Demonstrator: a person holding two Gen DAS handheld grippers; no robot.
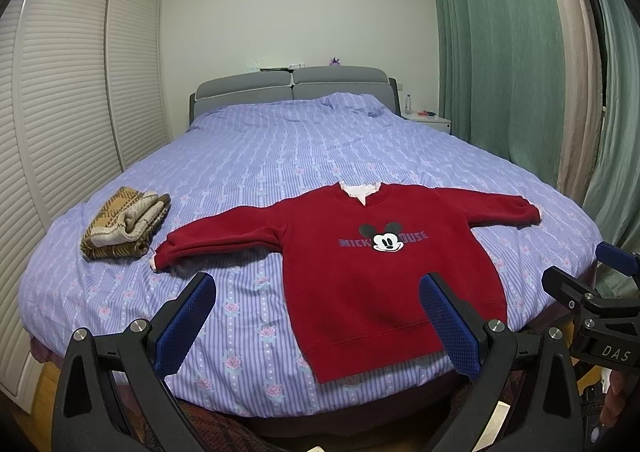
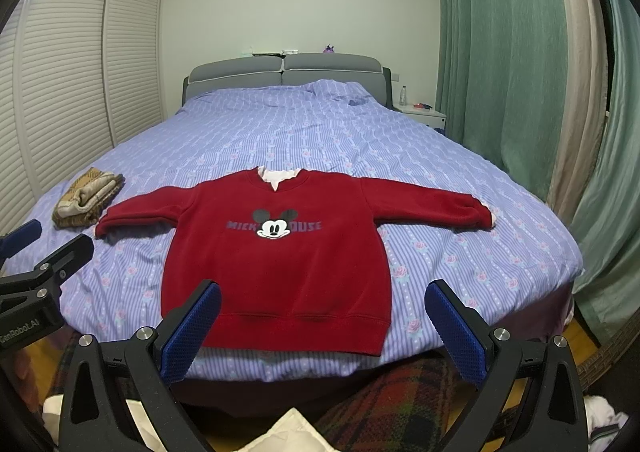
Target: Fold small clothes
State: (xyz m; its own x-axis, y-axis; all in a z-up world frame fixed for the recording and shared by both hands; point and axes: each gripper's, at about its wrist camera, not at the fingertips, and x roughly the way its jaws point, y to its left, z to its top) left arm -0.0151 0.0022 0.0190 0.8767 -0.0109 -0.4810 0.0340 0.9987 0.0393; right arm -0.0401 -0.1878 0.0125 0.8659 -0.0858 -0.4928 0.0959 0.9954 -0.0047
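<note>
Left wrist view, from left to right: a folded brown-and-cream plaid knit garment [image 1: 125,223] lies near the left edge of the bed with the blue-striped floral cover [image 1: 280,148], just beside the left cuff of a small red fleece Mickey Mouse sweatshirt [image 1: 360,260], spread flat with sleeves out and its hem at the foot edge. The left hand-held gripper [image 1: 316,326] hovers wide above the hem, touching nothing. The right hand-held gripper [image 2: 322,330] does likewise, blue pads far apart
</note>
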